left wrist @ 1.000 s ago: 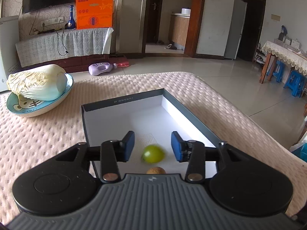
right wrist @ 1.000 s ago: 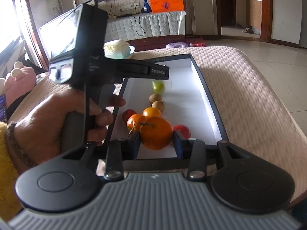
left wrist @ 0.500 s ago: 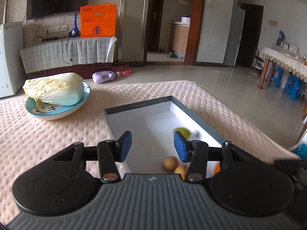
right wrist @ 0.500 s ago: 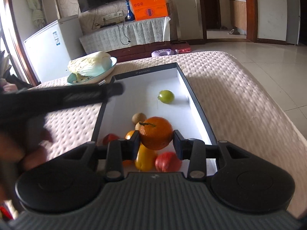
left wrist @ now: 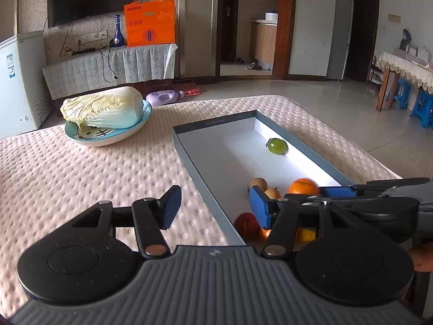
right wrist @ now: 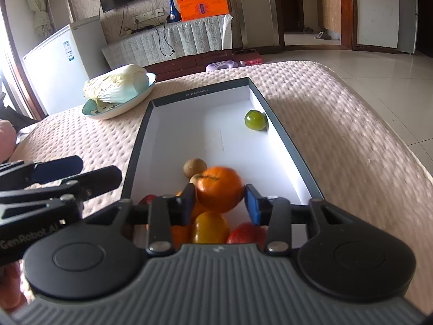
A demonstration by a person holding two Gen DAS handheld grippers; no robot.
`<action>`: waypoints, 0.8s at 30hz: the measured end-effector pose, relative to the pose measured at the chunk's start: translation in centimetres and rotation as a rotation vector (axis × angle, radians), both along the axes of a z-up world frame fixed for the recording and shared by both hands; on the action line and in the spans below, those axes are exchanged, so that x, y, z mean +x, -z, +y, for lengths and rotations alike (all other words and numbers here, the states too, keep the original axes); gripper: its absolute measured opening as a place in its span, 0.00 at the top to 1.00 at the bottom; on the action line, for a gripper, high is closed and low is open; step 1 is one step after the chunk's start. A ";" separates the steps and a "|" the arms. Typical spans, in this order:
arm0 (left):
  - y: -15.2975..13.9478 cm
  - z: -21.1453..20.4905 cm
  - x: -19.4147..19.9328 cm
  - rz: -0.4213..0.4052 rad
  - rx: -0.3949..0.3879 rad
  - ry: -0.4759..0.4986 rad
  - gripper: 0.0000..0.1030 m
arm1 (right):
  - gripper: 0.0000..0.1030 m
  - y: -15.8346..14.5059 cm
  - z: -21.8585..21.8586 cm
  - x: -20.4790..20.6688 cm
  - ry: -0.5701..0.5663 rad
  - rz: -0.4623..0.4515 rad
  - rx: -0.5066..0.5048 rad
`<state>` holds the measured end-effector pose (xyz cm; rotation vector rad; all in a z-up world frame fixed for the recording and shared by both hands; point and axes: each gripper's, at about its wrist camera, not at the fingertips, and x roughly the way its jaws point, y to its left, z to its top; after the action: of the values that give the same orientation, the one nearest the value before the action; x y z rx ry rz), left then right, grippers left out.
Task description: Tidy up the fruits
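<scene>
A long dark-rimmed box (left wrist: 189,159) (right wrist: 135,157) with a white floor lies on the pink quilted table. Inside are a green fruit (left wrist: 276,145) (right wrist: 255,120) by the right wall, two brown fruits (left wrist: 257,183) (right wrist: 194,167), and red (right wrist: 247,233) and yellow (right wrist: 209,227) fruits at the near end. My right gripper (right wrist: 220,203) is opening over that near pile. A blurred orange (right wrist: 219,189) (left wrist: 303,186) sits between its pads with a slim gap at the right pad. My left gripper (left wrist: 215,207) straddles the box's left rim, its jaws opening and empty.
A blue bowl (left wrist: 108,138) holding a cabbage (left wrist: 102,111) stands on the table, far left of the box. The table's edge drops to a tiled floor on the right. A person's hand (left wrist: 422,257) holds the right gripper's handle.
My left gripper drew left off the box's middle and its jaws widened. The green fruit rolled to the right wall. My right gripper's jaws spread away from the orange they had clamped.
</scene>
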<state>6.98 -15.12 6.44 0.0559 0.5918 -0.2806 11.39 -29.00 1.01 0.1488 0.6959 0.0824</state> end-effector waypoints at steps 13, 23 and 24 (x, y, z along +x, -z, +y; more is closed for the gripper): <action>-1.1 -0.6 -4.0 0.010 -0.083 -0.061 0.29 | 0.36 -2.6 -2.0 -6.7 -0.007 -0.068 0.018; -1.1 -1.9 -10.2 0.001 -0.026 -0.036 0.29 | 0.34 -3.9 -4.0 -17.0 -0.025 -0.075 0.047; -1.0 -2.0 -10.8 0.001 -0.019 -0.036 0.29 | 0.34 -3.7 -3.9 -17.6 -0.033 -0.062 0.037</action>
<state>-3.79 -17.09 7.46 0.0262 0.5908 -0.2513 -6.24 -32.92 4.72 0.1695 0.6357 0.1310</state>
